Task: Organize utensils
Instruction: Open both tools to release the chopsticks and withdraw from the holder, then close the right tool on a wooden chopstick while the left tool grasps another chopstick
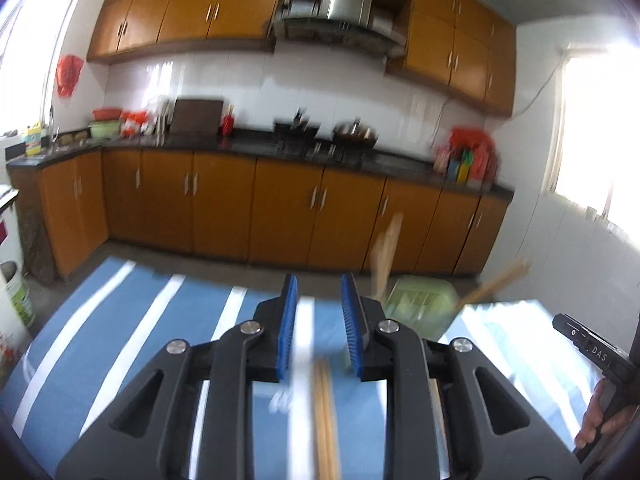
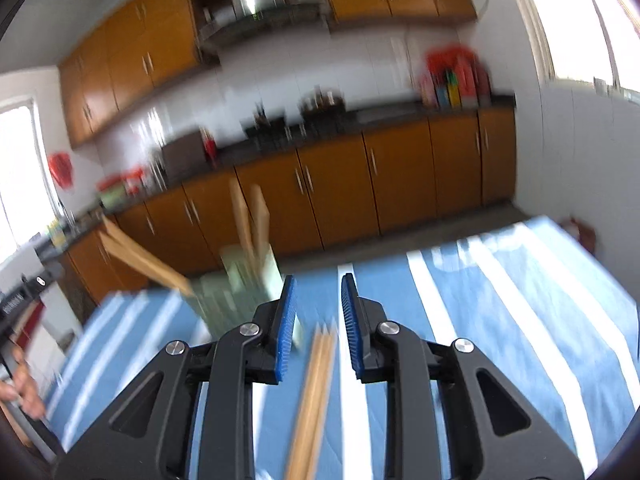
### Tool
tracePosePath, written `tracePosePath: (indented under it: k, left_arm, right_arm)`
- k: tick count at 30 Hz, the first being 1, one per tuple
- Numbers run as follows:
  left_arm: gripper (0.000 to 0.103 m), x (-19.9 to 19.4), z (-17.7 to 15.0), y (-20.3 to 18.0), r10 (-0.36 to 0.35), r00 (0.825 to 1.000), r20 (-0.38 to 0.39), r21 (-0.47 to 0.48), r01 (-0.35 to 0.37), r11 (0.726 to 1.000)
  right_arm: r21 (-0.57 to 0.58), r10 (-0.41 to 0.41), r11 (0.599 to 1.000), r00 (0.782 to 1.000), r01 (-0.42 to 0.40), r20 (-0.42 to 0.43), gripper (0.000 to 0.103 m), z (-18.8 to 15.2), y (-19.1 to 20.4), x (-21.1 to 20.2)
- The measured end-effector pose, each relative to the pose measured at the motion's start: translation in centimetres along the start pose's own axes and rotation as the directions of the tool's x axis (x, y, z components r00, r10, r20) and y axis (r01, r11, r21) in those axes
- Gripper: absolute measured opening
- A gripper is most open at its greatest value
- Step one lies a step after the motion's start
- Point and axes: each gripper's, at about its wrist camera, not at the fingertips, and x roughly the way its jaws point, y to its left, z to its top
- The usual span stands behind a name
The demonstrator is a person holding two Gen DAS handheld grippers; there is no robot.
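**Two hand-held grippers over chopsticks on a striped table**

Orange-brown kitchen cabinets (image 1: 280, 204) and a dark worktop fill the background, with a blue-and-white striped table (image 1: 132, 320) in front. Both views are blurred.

One pale green utensil holder (image 1: 420, 304) stands near the table's far edge. Wooden utensils (image 2: 248, 220) lean out of it: at least three handles can be told, two upright and close together, one tilted far to the side; blur prevents a sure count.

The left hand-held gripper (image 1: 319, 322) has its blue pads spread a little apart. A bundle of wooden chopsticks (image 1: 326, 416) lies on the table below and between them; the pads do not press on it. Their number cannot be counted.

The right hand-held gripper (image 2: 318, 326) is likewise slightly spread, over a second bundle of chopsticks (image 2: 316, 392) lying on the table, with the pads clear of it.

A person's hand (image 1: 600, 420) holding the right tool shows at the left view's edge.
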Motion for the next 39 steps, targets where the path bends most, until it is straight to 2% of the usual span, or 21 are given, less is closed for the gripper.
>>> tracePosePath:
  k: [3, 4, 6, 10, 14, 19, 22, 24, 27, 30, 35, 39]
  left_arm:
    - [0.024, 1.5, -4.0, 1.8, 0.012, 0.992, -0.124, -0.001, -0.012, 1.0]
    - [0.024, 2.0, -4.9, 2.2, 0.012, 0.988, -0.155, -0.007, -0.013, 1.0]
    - [0.024, 3.1, -7.3, 3.0, 0.007, 0.973, -0.231, -0.027, -0.014, 1.0]
    - [0.024, 4.1, -10.1, 3.8, -0.002, 0.952, -0.306, -0.039, -0.01, 0.999]
    - [0.024, 4.5, -11.7, 3.7, -0.01, 0.939, -0.344, -0.039, -0.003, 0.999]
    - [0.024, 5.3, -12.6, 3.6, -0.027, 0.926, -0.376, -0.051, 0.008, 0.999]
    - [0.024, 5.7, -13.0, 3.0, -0.05, 0.919, -0.39, -0.053, 0.032, 0.998]
    - [0.024, 6.0, -13.3, 2.4, -0.067, 0.914, -0.401, -0.046, 0.053, 0.998]
    - [0.022, 6.6, -14.0, 1.5, -0.086, 0.901, -0.426, -0.036, 0.079, 0.996]
    - [0.017, 7.1, -14.5, 0.6, -0.099, 0.888, -0.45, -0.02, 0.101, 0.995]
    - [0.013, 7.9, -15.6, -0.5, -0.065, 0.87, -0.489, 0.036, 0.095, 0.995]
    - [0.013, 8.0, -15.8, -0.7, -0.038, 0.875, -0.483, 0.075, 0.085, 0.994]
  right_arm:
    - [0.015, -0.012, 1.0, 0.987, 0.014, -0.161, 0.024, -4.2, -0.9, 2.9]
    - [0.026, -0.004, 1.0, 0.975, 0.01, -0.223, 0.024, -6.0, -1.0, 4.1]
    - [0.028, 0.009, 1.0, 0.957, 0.0, -0.289, 0.021, -8.4, -0.5, 5.5]
    - [0.009, 0.018, 1.0, 0.932, -0.015, -0.361, 0.021, -11.0, 0.9, 7.3]
    - [-0.028, 0.0, 1.0, 0.922, -0.011, -0.387, 0.02, -11.9, 2.0, 8.4]
    - [-0.11, -0.069, 0.993, 0.925, 0.03, -0.373, 0.008, -12.5, 2.2, 8.5]
    - [-0.123, -0.149, 0.986, 0.925, 0.113, -0.349, 0.008, -12.1, 1.2, 8.9]
    - [-0.083, -0.199, 0.98, 0.92, 0.181, -0.338, 0.008, -11.7, -0.3, 8.9]
    - [-0.044, -0.211, 0.977, 0.917, 0.208, -0.338, 0.008, -11.4, -1.8, 8.7]
    - [-0.066, -0.215, 0.977, 0.919, 0.204, -0.332, 0.008, -11.4, -1.8, 8.7]
    - [-0.074, -0.214, 0.977, 0.921, 0.201, -0.326, 0.008, -11.5, -2.0, 8.7]
    - [-0.073, -0.207, 0.978, 0.923, 0.194, -0.325, 0.008, -11.5, -2.0, 8.5]
